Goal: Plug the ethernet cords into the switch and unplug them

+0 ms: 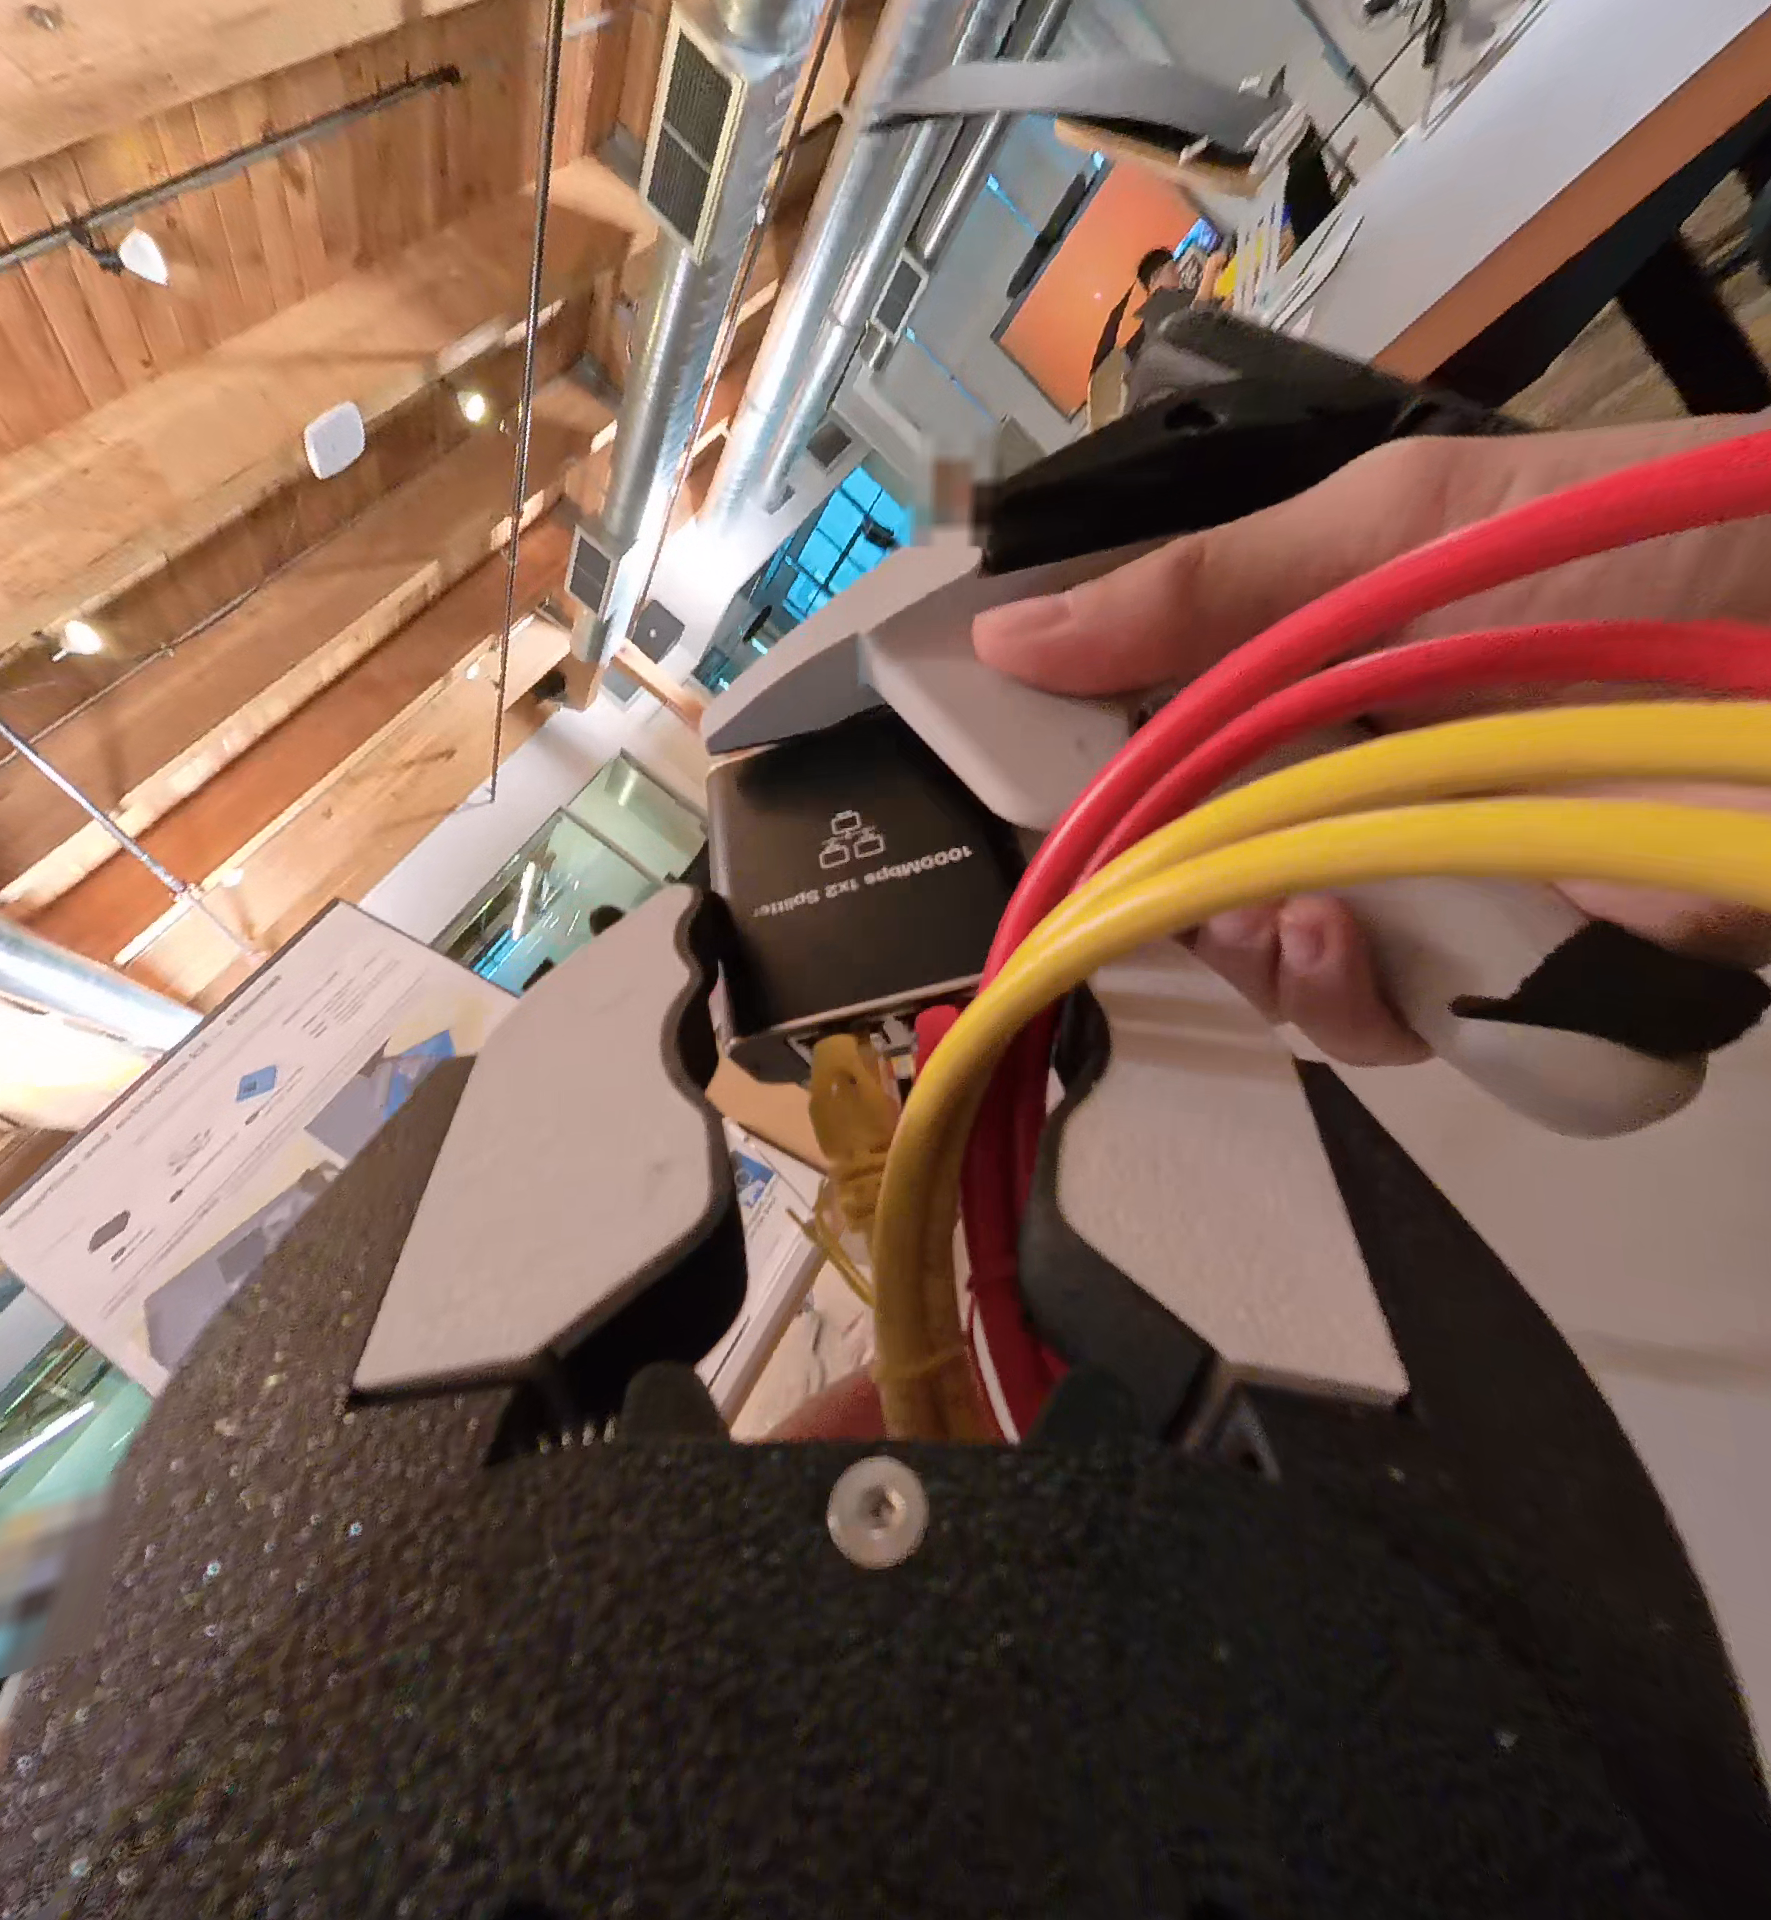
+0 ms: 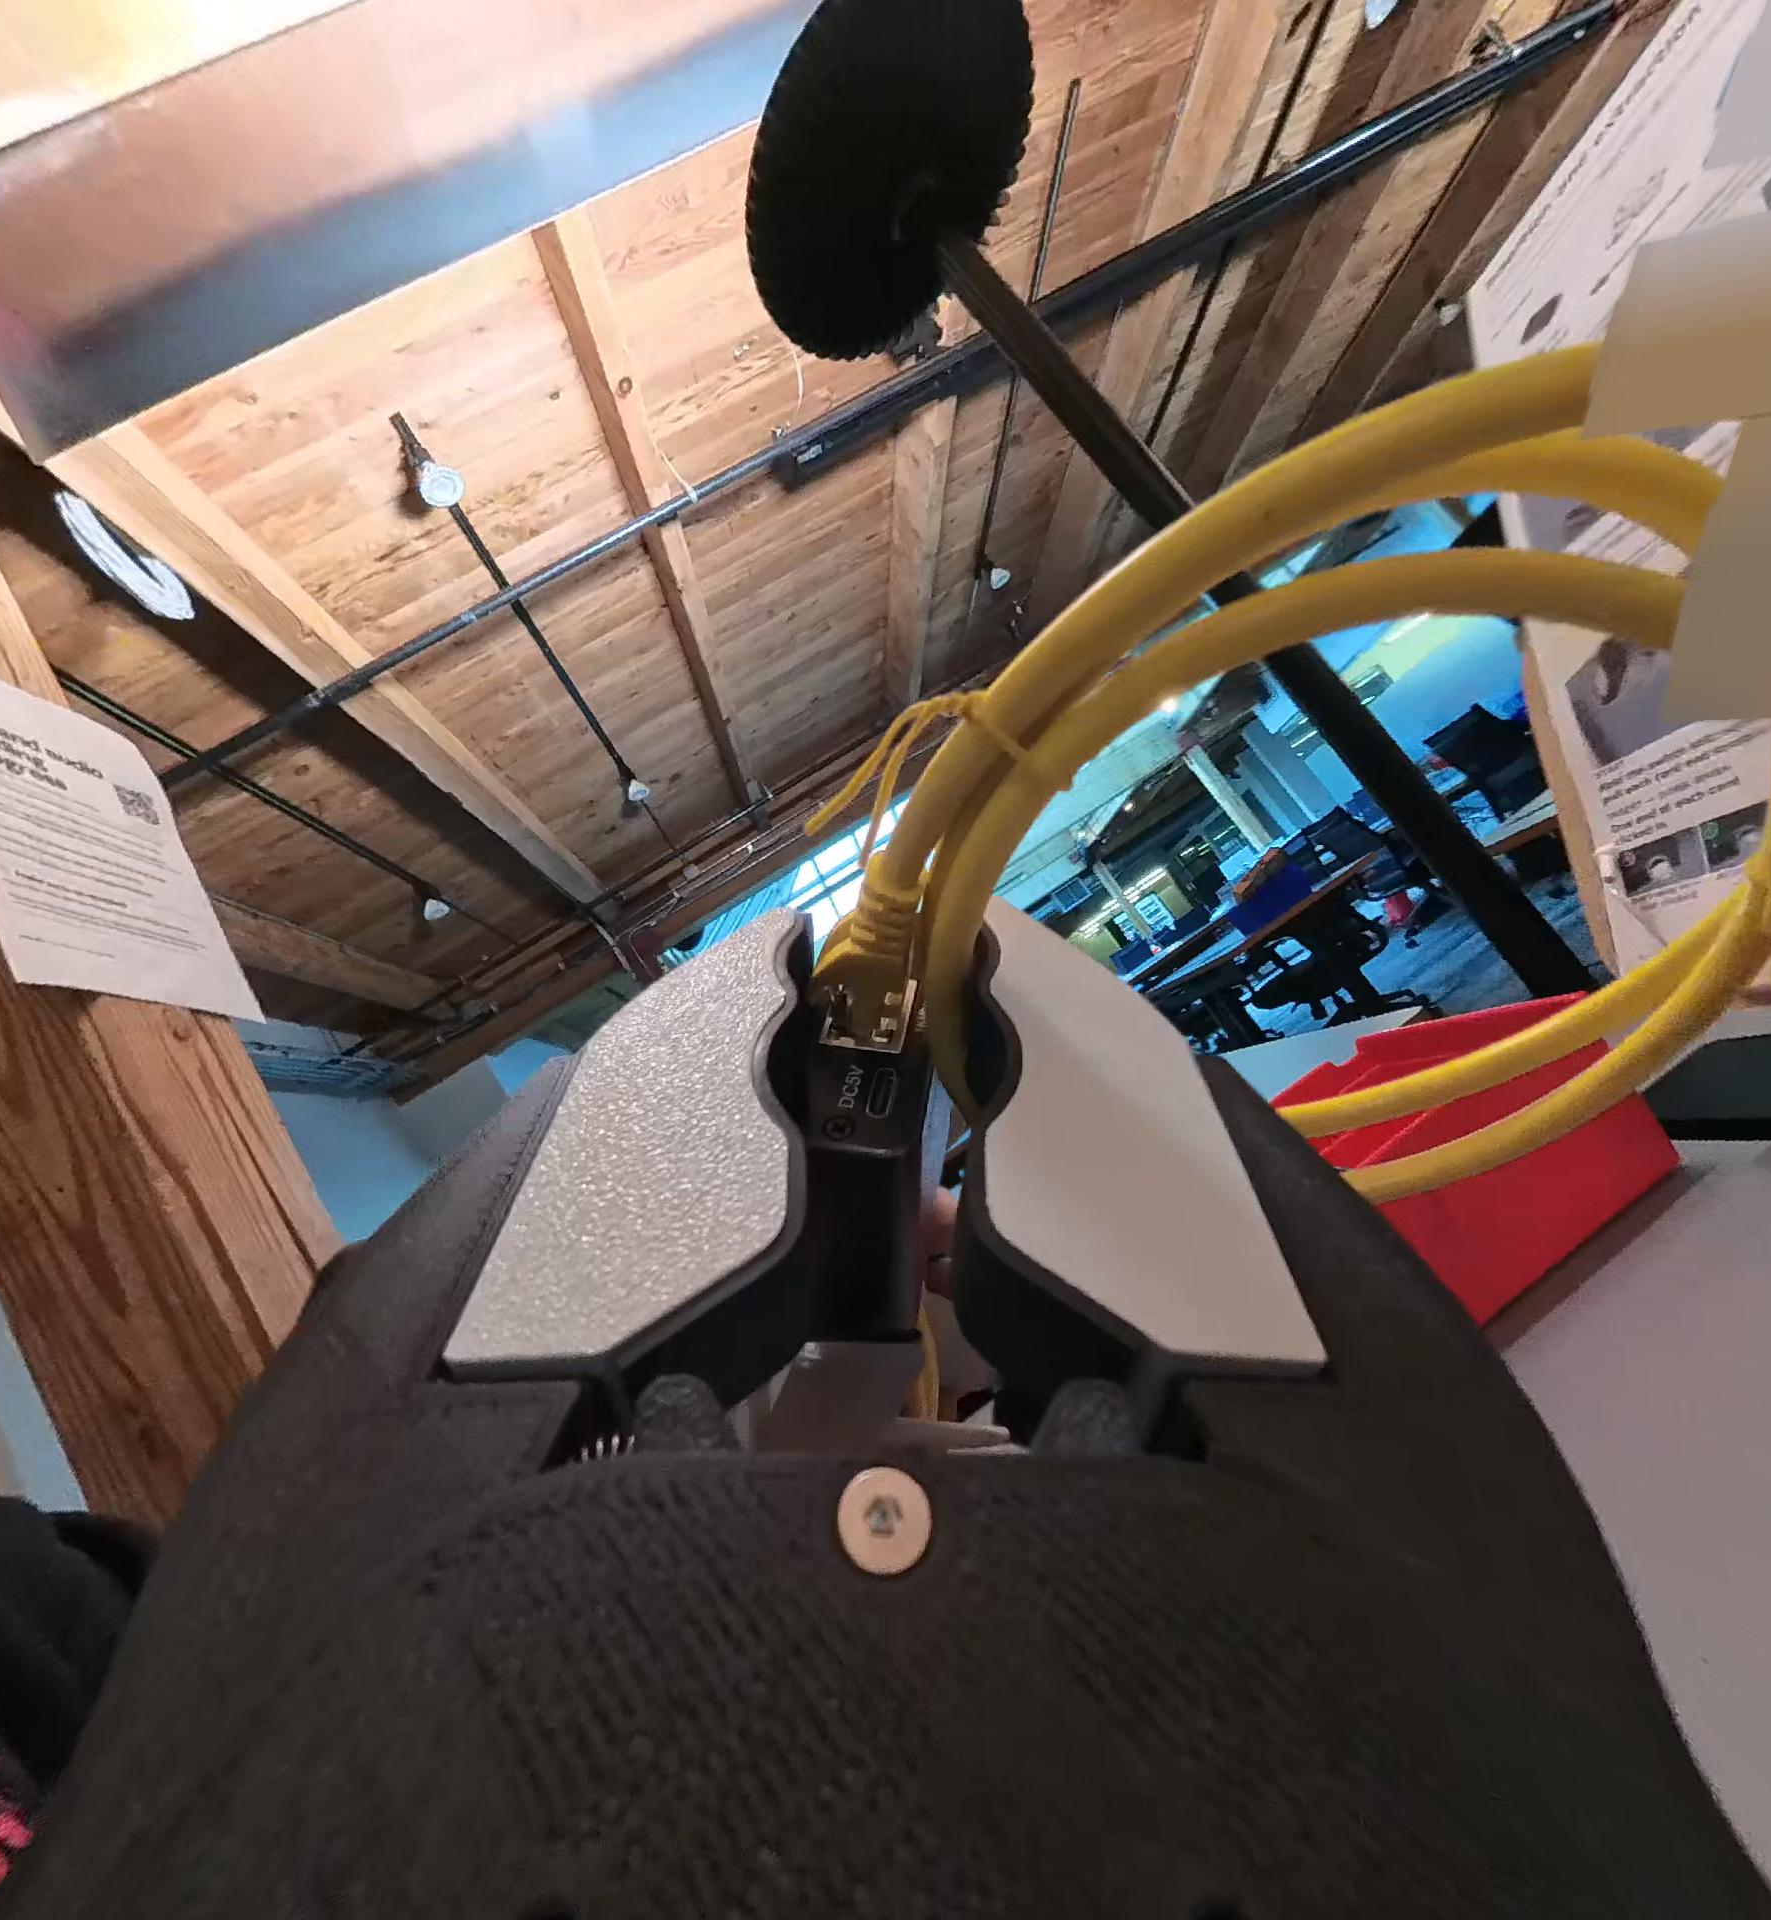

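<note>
In the right wrist view my right gripper [image 2: 891, 977] is shut on the small black switch [image 2: 865, 1143] and holds it in the air. A yellow ethernet plug [image 2: 876, 935] sits in its port, and the yellow cord [image 2: 1224, 540] loops up to the right. In the left wrist view the switch [image 1: 850, 862] sits past my left gripper [image 1: 881, 997], with a yellow plug [image 1: 845, 1091] and a red plug [image 1: 931, 1029] at its ports. Yellow cords [image 1: 1380, 842] and red cords [image 1: 1328, 613] pass between the left jaws, which stand apart. A hand [image 1: 1276, 582] holds the right gripper.
A red bin [image 2: 1504, 1174] sits on the white table [image 2: 1691, 1507] at the right. A wooden post [image 2: 81, 1143] with a paper sheet stands at the left. A black pole with a round disc [image 2: 891, 177] rises ahead. An instruction board [image 1: 216, 1122] stands to the left. Only a small space, under 4 cm, lies between the two pairs of fingers.
</note>
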The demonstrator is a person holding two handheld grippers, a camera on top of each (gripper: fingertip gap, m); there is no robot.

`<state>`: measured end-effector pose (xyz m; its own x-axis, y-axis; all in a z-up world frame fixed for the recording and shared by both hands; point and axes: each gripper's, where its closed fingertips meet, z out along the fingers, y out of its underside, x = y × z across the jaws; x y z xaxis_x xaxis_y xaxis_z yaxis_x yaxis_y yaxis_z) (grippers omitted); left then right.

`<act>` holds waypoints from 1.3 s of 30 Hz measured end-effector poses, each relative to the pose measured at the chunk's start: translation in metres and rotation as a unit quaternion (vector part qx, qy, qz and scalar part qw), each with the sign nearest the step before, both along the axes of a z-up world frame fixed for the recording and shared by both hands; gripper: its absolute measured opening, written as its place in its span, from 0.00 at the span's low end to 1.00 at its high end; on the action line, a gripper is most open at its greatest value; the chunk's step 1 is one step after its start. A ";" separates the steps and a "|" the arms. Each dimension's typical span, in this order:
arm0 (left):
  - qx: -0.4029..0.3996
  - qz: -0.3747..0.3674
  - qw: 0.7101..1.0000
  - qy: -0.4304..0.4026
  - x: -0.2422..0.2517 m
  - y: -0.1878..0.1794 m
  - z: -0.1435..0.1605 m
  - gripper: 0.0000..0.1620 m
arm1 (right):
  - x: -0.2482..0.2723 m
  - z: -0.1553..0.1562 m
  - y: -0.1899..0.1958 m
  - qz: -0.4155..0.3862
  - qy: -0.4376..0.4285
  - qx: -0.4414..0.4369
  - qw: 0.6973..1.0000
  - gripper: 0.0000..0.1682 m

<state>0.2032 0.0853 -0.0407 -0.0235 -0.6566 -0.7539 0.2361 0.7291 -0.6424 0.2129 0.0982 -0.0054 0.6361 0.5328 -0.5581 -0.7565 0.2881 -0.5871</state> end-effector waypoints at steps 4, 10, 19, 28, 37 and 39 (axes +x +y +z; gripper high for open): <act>-0.002 0.023 0.999 0.023 0.015 0.003 -0.007 0.38 | 0.014 -0.006 0.000 -0.019 -0.005 -0.014 1.000 0.16; -0.088 -0.017 0.995 0.047 0.037 -0.004 -0.012 0.39 | 0.034 -0.007 -0.007 -0.041 -0.004 -0.010 0.999 0.16; -0.089 -0.038 0.994 0.052 0.051 -0.001 -0.023 0.39 | 0.045 -0.017 -0.007 -0.039 -0.027 -0.021 0.999 0.16; -0.070 -0.069 0.995 0.006 0.043 0.055 -0.004 0.39 | 0.049 -0.023 0.004 -0.015 -0.076 -0.071 0.994 0.22; 0.057 0.053 0.991 -0.105 0.038 0.108 0.027 0.39 | 0.032 -0.008 0.072 -0.001 -0.128 -0.112 0.985 0.23; 0.063 0.074 0.988 -0.123 0.037 0.119 0.033 0.39 | 0.029 -0.002 0.077 0.016 -0.149 -0.116 0.982 0.22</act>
<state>0.2397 0.2042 -0.0074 0.2603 -0.5392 -0.8009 0.2592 0.8381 -0.4800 0.2414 0.1751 -0.0071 0.7749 0.4358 -0.4579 -0.5470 0.0993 -0.8312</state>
